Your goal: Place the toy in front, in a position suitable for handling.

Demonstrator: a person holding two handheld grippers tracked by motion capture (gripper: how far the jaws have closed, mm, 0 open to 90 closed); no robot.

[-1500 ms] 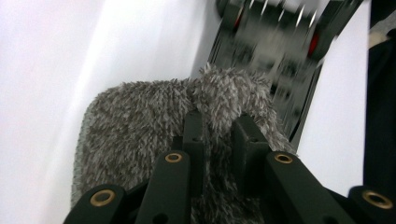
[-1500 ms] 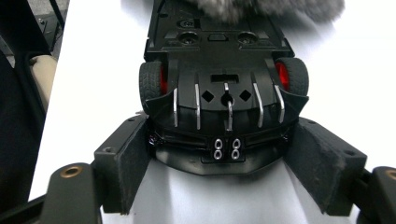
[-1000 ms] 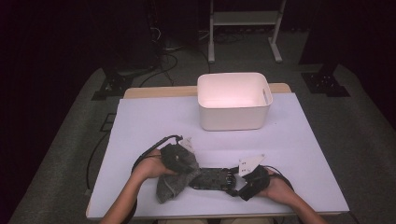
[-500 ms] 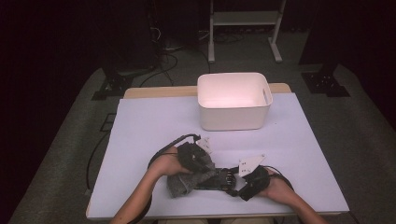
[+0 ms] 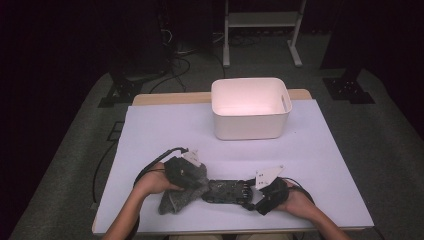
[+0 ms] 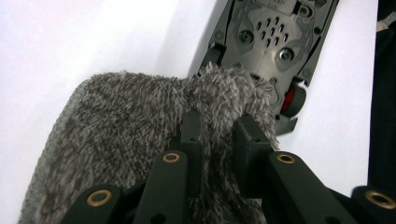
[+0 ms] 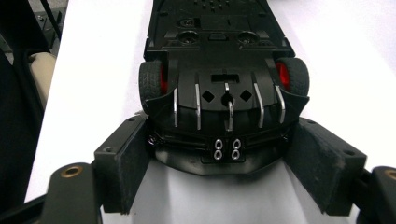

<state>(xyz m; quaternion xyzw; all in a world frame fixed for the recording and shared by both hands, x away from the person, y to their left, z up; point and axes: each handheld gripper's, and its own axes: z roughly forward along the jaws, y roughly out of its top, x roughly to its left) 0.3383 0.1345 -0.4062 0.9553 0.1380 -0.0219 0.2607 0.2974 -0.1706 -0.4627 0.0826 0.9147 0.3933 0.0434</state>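
Wiping step: left gripper (image 6: 217, 135) fingers pinch grey cloth (image 6: 121, 140) against upturned toy car (image 7: 219, 79), right gripper (image 7: 219, 163) clamps its tail; next, rub along chassis.

The cloth (image 6: 130, 126) was a grey, deep-pile fleece, shaggy and matt. The toy car (image 7: 219, 70) lay underside up: its chassis was moulded black plastic, semi-gloss, with bright metal-looking fins and exhaust tips at the rear; its tyres looked like treaded matt rubber on red hubs. The table cover (image 5: 165, 135) was smooth and matt white. The bin (image 5: 250, 120) was smooth white plastic.
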